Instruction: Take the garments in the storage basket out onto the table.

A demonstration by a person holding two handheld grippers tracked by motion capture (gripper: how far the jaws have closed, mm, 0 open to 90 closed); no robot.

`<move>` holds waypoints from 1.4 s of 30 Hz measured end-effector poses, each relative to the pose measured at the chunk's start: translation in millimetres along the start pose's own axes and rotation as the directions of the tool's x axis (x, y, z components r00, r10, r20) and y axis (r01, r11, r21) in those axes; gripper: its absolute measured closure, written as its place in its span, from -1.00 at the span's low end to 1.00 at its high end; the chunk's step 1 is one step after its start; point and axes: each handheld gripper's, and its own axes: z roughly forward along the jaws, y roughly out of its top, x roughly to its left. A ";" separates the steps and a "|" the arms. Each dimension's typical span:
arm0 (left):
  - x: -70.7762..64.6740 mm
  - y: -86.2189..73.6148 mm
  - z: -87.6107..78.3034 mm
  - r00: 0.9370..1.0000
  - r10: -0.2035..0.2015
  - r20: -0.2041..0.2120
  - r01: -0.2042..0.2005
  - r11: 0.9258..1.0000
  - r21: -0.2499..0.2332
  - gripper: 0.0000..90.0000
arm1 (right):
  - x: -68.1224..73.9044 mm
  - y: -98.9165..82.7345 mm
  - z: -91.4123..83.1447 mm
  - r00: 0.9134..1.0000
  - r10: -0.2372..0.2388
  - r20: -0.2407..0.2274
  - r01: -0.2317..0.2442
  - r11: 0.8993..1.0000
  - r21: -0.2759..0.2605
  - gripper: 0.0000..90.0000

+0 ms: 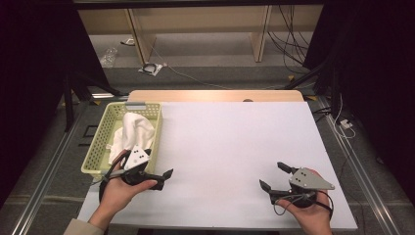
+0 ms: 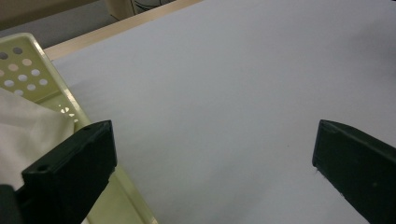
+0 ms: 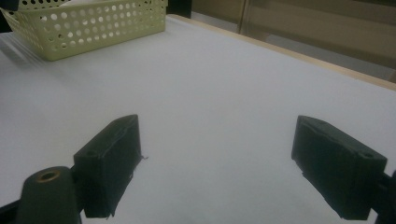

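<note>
**Two hand-held grippers at rest on a white table, jaws apart**

High view. A white table (image 1: 220,156) carries a pale yellow perforated basket (image 1: 100,142) at its left edge. A white cloth (image 1: 134,132) lies bunched inside the basket, rising above the rim. The left gripper (image 1: 164,177), held in the person's left hand (image 1: 120,191), sits just beside the basket's near right corner, with its grey three-cornered plate over the basket's edge and its jaws pointing right across the bare table. The right gripper (image 1: 274,176), held in the right hand (image 1: 311,210), rests near the table's front right corner, well apart from the basket, with its jaws pointing left and away from the person.

Left gripper view. The two black jaws stand wide apart with nothing between them; bare table surface shows in the gap. The basket (image 2: 32,70) and the cloth (image 2: 28,130) lie just beside the left-hand jaw.

Right gripper view. The jaws likewise stand wide apart and grip nothing. The basket (image 3: 88,28) appears far off at the upper left, across an open stretch of table (image 3: 210,93).
</note>
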 end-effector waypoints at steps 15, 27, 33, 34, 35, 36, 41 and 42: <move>4.2 1.1 -3.8 1.000 -0.011 -0.021 0.011 1.000 0.017 -0.97 | 1.1 1.3 3.5 1.000 -0.011 0.000 0.011 1.000 -0.002 -0.63; 17.0 7.1 -5.6 0.997 -0.045 -0.061 0.047 0.998 0.039 -0.95 | 0.6 1.2 2.6 1.000 -0.007 0.012 0.007 1.000 -0.002 -0.63; 33.1 9.7 -12.1 0.991 -0.082 -0.107 0.087 0.995 0.048 -0.95 | 1.6 1.5 6.4 1.000 -0.010 0.003 0.010 1.000 0.003 -0.63; 36.3 10.1 -12.6 0.989 -0.085 -0.117 0.091 0.994 0.052 -0.95 | 1.7 1.6 6.3 1.000 -0.008 0.003 0.008 1.000 0.002 -0.63; 36.3 10.1 -12.6 0.989 -0.085 -0.117 0.091 0.994 0.052 -0.95 | 1.8 1.7 6.1 1.000 -0.007 0.003 0.007 1.000 0.000 -0.63; 43.2 10.9 -12.9 0.986 -0.098 -0.136 0.106 0.993 0.056 -0.94 | 1.9 1.9 6.1 1.000 -0.003 0.004 0.003 1.000 -0.002 -0.63; 56.9 14.5 -12.0 0.974 -0.143 -0.177 0.158 0.985 0.076 -0.90 | 1.4 1.6 6.7 1.000 -0.003 0.004 0.003 1.000 -0.001 -0.63; 60.2 15.7 -11.2 0.972 -0.145 -0.185 0.160 0.984 0.072 -0.89 | 1.4 1.7 6.6 1.000 -0.003 0.005 0.003 1.000 -0.001 -0.63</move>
